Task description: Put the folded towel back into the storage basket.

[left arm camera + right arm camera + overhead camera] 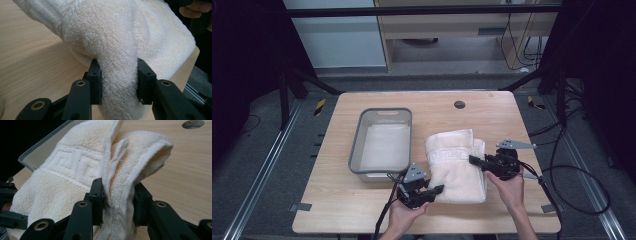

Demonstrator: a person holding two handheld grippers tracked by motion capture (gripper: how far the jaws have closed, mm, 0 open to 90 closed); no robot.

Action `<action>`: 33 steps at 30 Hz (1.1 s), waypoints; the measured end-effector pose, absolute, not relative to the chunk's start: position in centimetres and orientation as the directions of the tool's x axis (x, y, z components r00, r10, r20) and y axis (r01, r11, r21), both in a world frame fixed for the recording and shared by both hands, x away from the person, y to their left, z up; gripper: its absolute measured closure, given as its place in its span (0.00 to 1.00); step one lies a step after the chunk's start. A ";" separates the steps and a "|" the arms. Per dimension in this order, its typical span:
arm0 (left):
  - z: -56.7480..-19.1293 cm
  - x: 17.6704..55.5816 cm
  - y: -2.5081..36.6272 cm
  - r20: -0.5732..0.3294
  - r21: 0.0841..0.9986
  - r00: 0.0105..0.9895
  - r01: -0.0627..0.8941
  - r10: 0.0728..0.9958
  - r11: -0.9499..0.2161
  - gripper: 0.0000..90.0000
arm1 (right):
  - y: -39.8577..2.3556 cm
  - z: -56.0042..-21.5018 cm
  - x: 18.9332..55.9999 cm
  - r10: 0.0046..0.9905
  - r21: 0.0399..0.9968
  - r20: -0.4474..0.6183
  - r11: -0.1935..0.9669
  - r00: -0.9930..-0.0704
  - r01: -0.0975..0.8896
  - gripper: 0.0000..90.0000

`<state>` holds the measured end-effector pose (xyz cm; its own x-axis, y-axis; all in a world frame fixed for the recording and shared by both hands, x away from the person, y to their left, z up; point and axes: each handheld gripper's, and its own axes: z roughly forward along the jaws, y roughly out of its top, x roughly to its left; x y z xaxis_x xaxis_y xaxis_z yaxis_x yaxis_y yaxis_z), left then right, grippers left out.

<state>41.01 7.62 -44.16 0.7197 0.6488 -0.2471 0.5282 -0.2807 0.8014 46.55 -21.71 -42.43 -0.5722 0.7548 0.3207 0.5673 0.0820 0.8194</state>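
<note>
A folded cream towel with a key-pattern band lies on the wooden table, right of a grey bin. My left gripper is shut on the towel's near-left corner; in the left gripper view the thick terry fold is squeezed between both pads. My right gripper is shut on the towel's right edge; in the right gripper view the layered hems bunch between its jaws, and the towel rises slightly off the table there.
A grey plastic bin with a pale lining stands at the table's middle left, its rim just behind the towel. A round cable hole lies at the back. Black cables trail off the right edge.
</note>
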 end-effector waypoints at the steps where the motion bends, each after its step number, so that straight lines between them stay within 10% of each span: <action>1: -44.1 41.0 7.6 -0.244 0.803 0.721 0.525 0.649 -0.282 0.69 | -21.7 -42.3 46.5 0.754 0.822 0.320 0.081 -0.574 0.564 0.74; 33: -40.3 41.6 9.9 -0.191 0.851 0.730 0.456 0.657 -0.260 0.69 | -19.8 -38.3 47.2 0.740 0.876 0.275 0.070 -0.614 0.477 0.74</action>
<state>41.64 9.89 -40.31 0.7297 0.6565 -0.1909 0.4564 -0.2598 0.8510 47.22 -19.78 -38.32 -0.6135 0.7403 0.2748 0.4771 0.0702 0.8760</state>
